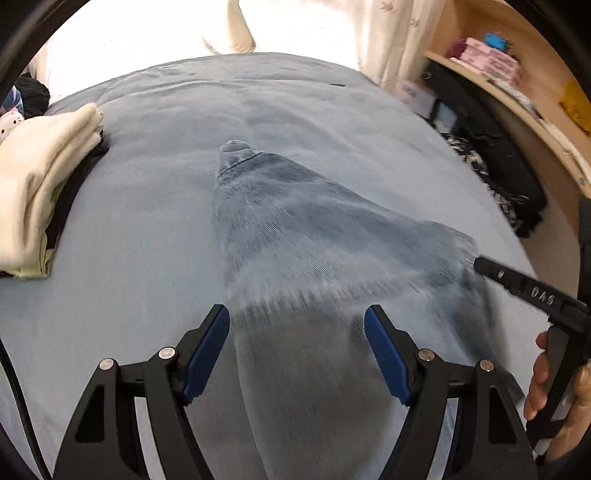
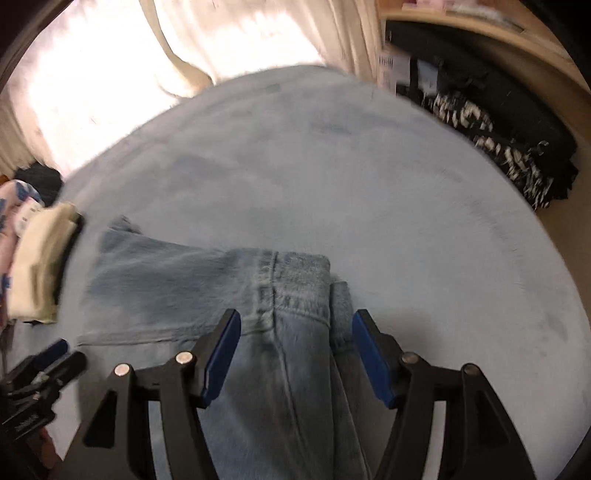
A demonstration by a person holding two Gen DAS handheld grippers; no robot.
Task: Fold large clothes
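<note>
Both tongs stand apart and grip nothing: the left tongs (image 1: 297, 350) hover with blue-padded jaws spread wide above the faded blue denim jeans (image 1: 314, 236), and the right tongs (image 2: 295, 354) straddle the jeans' waistband, pads clear of the cloth on either side. A person's hand (image 1: 554, 391) works the right tool at the edge of the left view.

Spread on the pale blue bed cover (image 1: 147, 240), the jeans lie roughly flat, one end running under the tongs and the other reaching toward the middle of the bed. In the right view a fold already shows near the waistband, so the job appears to sit between folds, with both tools free above the cloth. Judging by this, the next move calls for each tool to drop onto an edge of the denim, pinch it, and carry it over evenly; motion blur makes exact edges hard to read.

Farther left, a folded cream garment (image 1: 44, 192) rests on a dark piece at the bed's side. Beyond the bed hang pale curtains (image 1: 388, 33), and a wooden shelf (image 1: 517, 96) stands at right.
</note>
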